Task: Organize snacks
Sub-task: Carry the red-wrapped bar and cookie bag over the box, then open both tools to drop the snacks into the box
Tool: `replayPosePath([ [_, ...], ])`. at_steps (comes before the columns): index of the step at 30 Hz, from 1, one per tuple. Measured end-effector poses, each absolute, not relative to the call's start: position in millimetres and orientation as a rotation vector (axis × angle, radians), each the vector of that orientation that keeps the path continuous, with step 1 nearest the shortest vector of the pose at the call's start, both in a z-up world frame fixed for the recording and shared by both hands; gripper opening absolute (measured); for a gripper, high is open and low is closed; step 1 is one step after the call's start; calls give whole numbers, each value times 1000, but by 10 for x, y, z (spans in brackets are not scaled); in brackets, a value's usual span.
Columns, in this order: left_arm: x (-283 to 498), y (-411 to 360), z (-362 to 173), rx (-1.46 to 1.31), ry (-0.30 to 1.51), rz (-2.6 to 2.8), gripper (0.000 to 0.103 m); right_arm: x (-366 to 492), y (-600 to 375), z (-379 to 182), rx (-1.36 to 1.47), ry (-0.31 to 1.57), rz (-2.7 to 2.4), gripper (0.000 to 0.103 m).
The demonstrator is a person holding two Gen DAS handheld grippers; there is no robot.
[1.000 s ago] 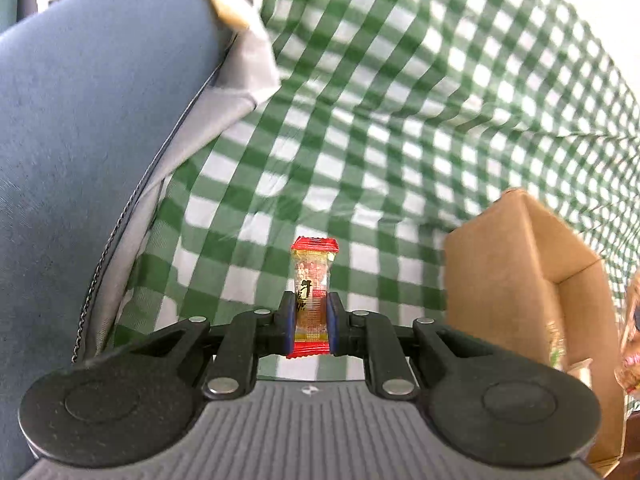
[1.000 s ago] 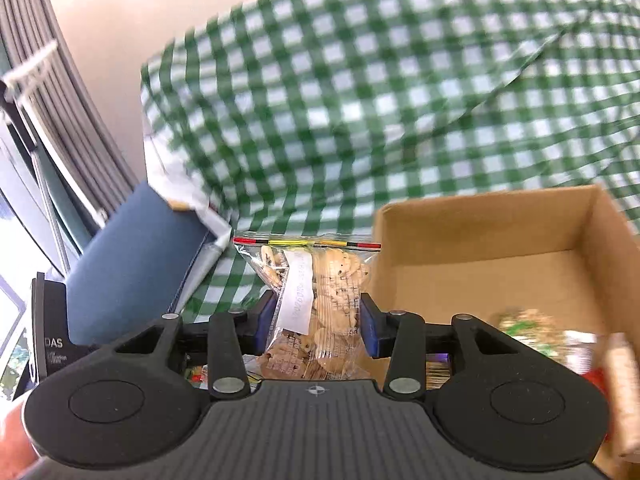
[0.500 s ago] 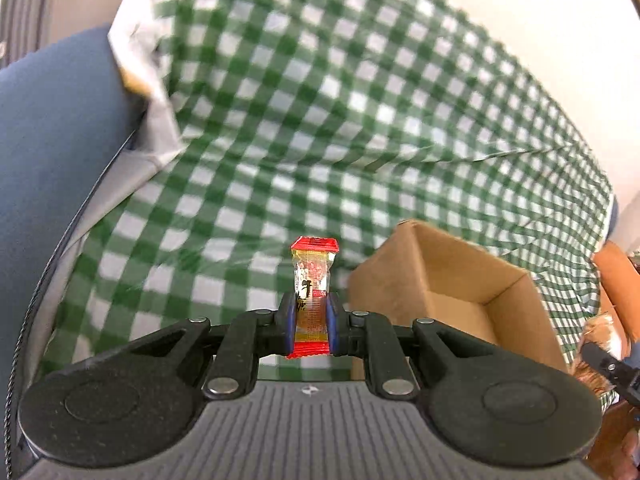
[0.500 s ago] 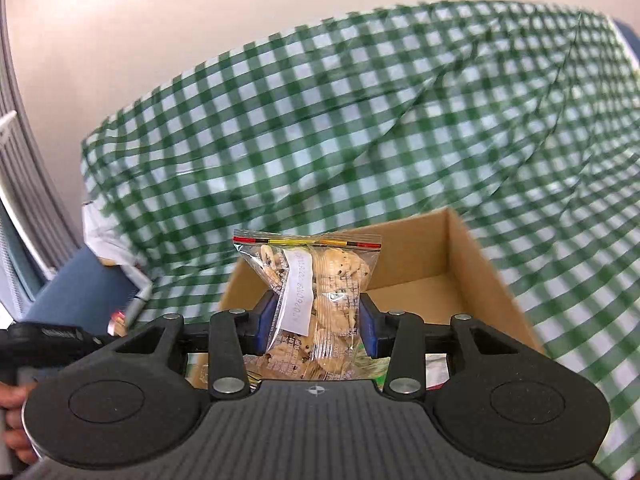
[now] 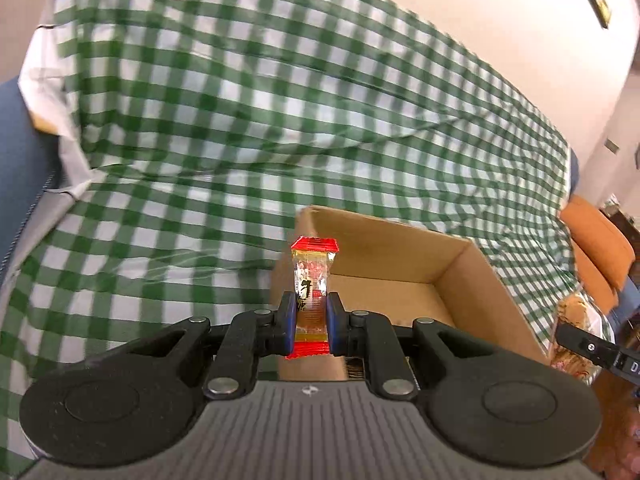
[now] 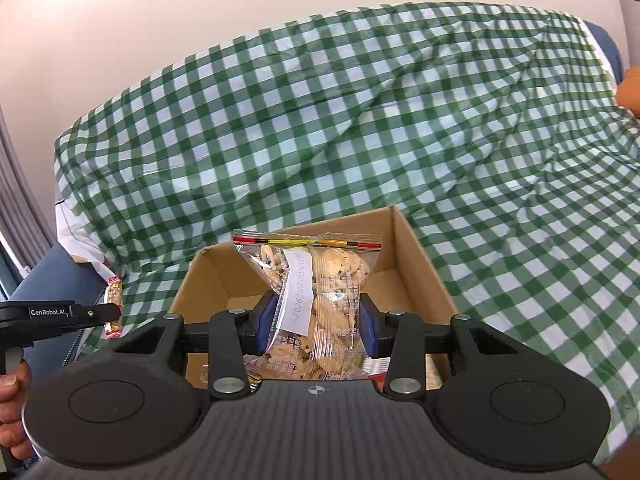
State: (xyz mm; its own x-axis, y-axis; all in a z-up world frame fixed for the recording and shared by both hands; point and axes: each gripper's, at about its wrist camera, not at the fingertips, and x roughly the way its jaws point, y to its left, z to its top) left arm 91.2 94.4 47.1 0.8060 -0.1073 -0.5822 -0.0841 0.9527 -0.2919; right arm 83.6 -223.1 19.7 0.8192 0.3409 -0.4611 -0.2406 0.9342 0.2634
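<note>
Over the cardboard box (image 6: 412,264), both tongs are now arriving: the right tongs (image 6: 316,322) pinching the cracker bag (image 6: 320,304), the left tongs (image 5: 311,318) pinching a red-ended candy (image 5: 312,284), seemingly nearing release.

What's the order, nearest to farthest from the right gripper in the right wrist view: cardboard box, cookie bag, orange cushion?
1. Cookie bag: clamped in the right gripper.
2. Cardboard box: directly below and ahead.
3. Orange cushion: far right edge, beyond the checkered cloth.
</note>
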Motion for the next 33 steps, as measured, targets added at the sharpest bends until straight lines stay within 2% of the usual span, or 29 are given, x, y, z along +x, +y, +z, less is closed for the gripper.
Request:
replayPosePath([
  [17, 895, 70, 600, -216, 472, -273, 16, 754, -2391, 170, 134, 496, 239, 44],
  [33, 989, -63, 569, -192, 451, -310, 16, 801, -2305, 173, 103, 436, 212, 44],
])
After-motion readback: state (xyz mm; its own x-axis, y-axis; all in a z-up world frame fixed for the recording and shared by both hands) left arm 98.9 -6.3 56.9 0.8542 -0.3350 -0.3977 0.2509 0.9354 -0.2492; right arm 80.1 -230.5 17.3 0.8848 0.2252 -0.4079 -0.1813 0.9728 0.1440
